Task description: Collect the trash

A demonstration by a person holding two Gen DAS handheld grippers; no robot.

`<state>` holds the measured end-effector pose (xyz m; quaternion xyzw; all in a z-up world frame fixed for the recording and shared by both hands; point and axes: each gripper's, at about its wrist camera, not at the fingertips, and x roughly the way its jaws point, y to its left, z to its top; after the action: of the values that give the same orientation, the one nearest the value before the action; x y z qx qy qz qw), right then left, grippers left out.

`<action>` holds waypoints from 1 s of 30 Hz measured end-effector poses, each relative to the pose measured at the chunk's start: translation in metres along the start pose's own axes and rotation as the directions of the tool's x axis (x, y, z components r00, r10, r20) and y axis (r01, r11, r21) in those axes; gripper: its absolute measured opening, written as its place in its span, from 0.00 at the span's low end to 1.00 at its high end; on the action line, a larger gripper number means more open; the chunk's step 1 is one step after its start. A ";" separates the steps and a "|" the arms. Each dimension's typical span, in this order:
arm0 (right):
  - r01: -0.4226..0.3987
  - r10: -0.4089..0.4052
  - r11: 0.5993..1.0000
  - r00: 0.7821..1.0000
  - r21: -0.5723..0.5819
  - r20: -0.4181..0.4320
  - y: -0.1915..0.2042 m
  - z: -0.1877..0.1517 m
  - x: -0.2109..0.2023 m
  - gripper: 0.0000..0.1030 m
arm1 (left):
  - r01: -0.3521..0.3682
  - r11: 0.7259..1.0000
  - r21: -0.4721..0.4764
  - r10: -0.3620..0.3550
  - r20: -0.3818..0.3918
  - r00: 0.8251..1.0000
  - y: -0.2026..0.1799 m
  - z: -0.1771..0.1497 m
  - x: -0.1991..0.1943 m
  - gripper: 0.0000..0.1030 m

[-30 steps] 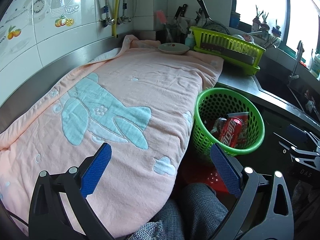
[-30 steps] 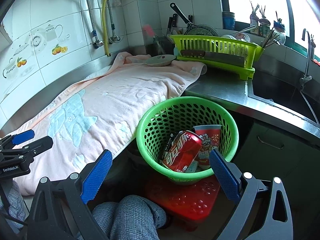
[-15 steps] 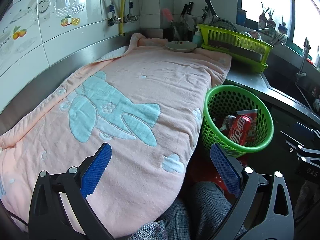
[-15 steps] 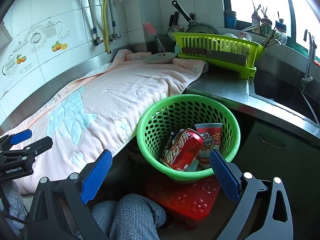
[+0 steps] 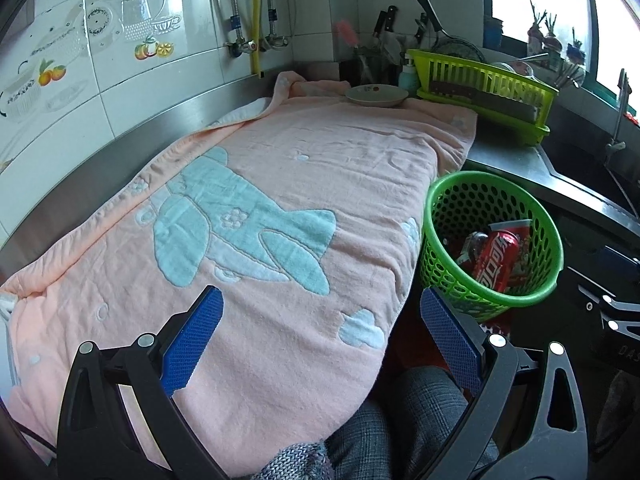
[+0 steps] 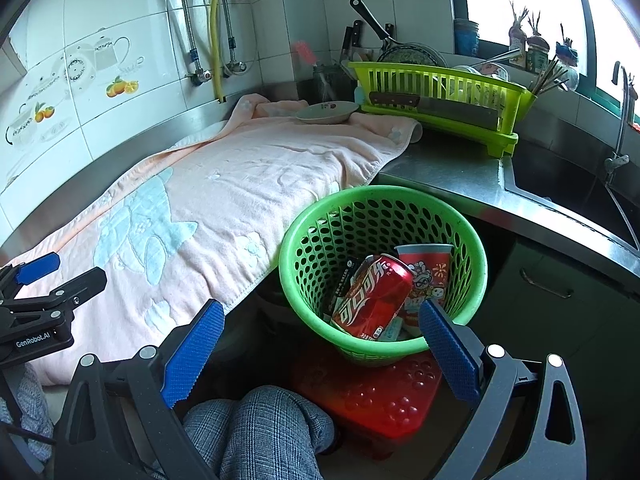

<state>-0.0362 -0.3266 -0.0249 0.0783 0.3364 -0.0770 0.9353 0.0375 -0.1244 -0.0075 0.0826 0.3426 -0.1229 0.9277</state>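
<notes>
A green perforated basket (image 6: 308, 236) stands on a red stool (image 6: 372, 396) beside the counter. Inside lie a red cola can (image 6: 372, 296), a red paper cup (image 6: 428, 276) and a dark wrapper (image 6: 344, 276). The basket (image 5: 440, 208) and the can (image 5: 494, 256) also show in the left wrist view. My right gripper (image 6: 320, 340) is open and empty, held just in front of the basket. My left gripper (image 5: 320, 332) is open and empty above the front edge of the pink towel (image 5: 260, 208); it also shows at the far left of the right wrist view (image 6: 36, 300).
The pink towel with a blue airplane covers the counter. A plate (image 5: 376, 95) sits at its far end beside a lime dish rack (image 5: 480, 88) holding a cleaver. A steel sink (image 6: 568, 184) and tap are at right. The person's knee (image 6: 256, 428) is below.
The left wrist view has shifted so the towel and basket sit further right and slightly lower. The right gripper has barely moved. Both grippers stay open.
</notes>
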 end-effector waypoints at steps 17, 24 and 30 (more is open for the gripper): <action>0.002 -0.002 1.000 1.000 0.002 0.000 0.001 -0.001 0.000 0.92 | -0.020 1.000 -0.008 0.020 0.012 1.000 0.004 0.000 -0.001 0.95; 0.013 -0.013 1.000 1.000 -0.003 0.011 0.001 0.000 -0.002 0.92 | -0.025 1.000 -0.013 0.026 0.024 0.999 0.005 0.001 -0.004 0.95; 0.028 -0.028 1.000 0.999 -0.008 0.028 0.003 0.001 -0.005 0.92 | -0.034 0.999 -0.021 0.035 0.051 0.998 0.006 0.003 -0.010 0.95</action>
<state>-0.0382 -0.3233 -0.0206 0.0687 0.3249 -0.0898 0.9390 0.0344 -0.1175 0.0018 0.0759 0.3186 -0.1052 0.9390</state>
